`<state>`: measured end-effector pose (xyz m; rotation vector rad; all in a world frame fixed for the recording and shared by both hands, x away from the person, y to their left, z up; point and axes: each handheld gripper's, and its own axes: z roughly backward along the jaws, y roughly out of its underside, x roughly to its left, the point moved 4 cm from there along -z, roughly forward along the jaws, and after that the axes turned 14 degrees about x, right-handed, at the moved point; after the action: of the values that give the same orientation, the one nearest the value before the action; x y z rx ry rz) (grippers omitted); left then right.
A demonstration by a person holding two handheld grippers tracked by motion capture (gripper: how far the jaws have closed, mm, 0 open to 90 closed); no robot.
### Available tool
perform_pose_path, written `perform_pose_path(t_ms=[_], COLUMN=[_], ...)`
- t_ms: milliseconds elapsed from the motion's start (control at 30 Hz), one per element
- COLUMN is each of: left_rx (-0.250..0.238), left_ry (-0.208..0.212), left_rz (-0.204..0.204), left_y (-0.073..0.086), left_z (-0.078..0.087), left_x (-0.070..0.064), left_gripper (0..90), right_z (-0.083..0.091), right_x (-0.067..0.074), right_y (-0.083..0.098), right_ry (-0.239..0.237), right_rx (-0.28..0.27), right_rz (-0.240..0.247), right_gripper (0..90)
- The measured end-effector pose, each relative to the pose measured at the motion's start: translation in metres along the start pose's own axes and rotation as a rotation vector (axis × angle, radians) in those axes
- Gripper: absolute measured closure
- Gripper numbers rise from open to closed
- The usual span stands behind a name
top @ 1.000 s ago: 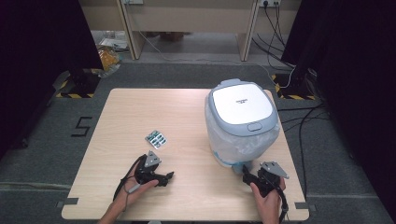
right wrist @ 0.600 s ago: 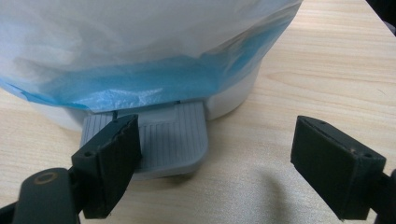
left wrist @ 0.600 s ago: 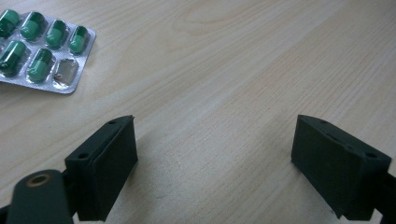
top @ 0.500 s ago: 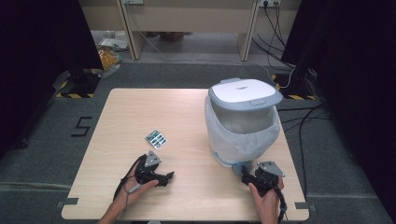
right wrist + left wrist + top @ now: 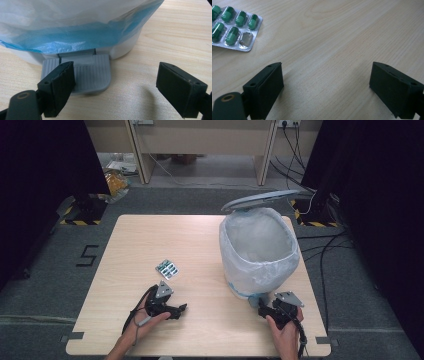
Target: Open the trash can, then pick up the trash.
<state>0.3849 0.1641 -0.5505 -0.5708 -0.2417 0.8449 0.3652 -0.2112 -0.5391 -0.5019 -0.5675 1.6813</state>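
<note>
Right gripper view: the grey ribbed pedal (image 5: 82, 72) of the white bag-lined pedal bin (image 5: 258, 252) is being pressed under one jaw of the released right gripper (image 5: 113, 86), so its grey lid (image 5: 260, 199) is already being held up. Farther left, the left gripper (image 5: 176, 309) is being opened wider, nothing between its jaws, while the foil blister pack of green capsules (image 5: 168, 268) is lying untouched on the pale wooden table (image 5: 130, 245), still to be picked up and binned.

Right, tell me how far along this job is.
Done: the bin stands with its lid up, the right tongs having one jaw on its pedal. In hand: the left tongs have just been opening, jaws wide with bare table between them. Left: the pill pack lies on the table beside them, not yet picked up, likely headed for the bin.
</note>
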Motion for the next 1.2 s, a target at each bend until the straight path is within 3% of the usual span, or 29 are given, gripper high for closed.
perform_pose_path(t_ms=[233,700,900,967,1100,1200], left_rx=[0.000,0.003,-0.019,-0.038,-0.054,-0.073], left_ry=[0.000,-0.012,-0.015,-0.015,-0.067,-0.087], left_rz=[0.000,0.002,0.022,0.027,0.026,0.056], left_y=[0.000,-0.001,0.000,0.000,0.001,0.000], left_z=[0.000,0.000,0.002,0.003,0.007,0.011], left_x=[0.000,0.001,0.002,0.002,0.009,0.017], left_gripper=[11.2,11.2,15.2,15.1,15.1,15.2], right_z=[0.001,0.000,0.001,0.001,0.002,0.002], right_x=[0.001,0.000,0.004,0.006,0.008,0.009], right_y=[0.000,0.001,0.002,0.002,0.002,0.002], right_ry=[0.011,-0.015,-0.028,-0.003,0.002,0.001], right_rx=[-0.001,0.007,0.009,-0.001,0.000,0.001], right_rz=[-0.002,-0.021,-0.011,-0.001,0.010,0.015], right_gripper=[16.0,16.3,16.6,16.6,17.0,17.0])
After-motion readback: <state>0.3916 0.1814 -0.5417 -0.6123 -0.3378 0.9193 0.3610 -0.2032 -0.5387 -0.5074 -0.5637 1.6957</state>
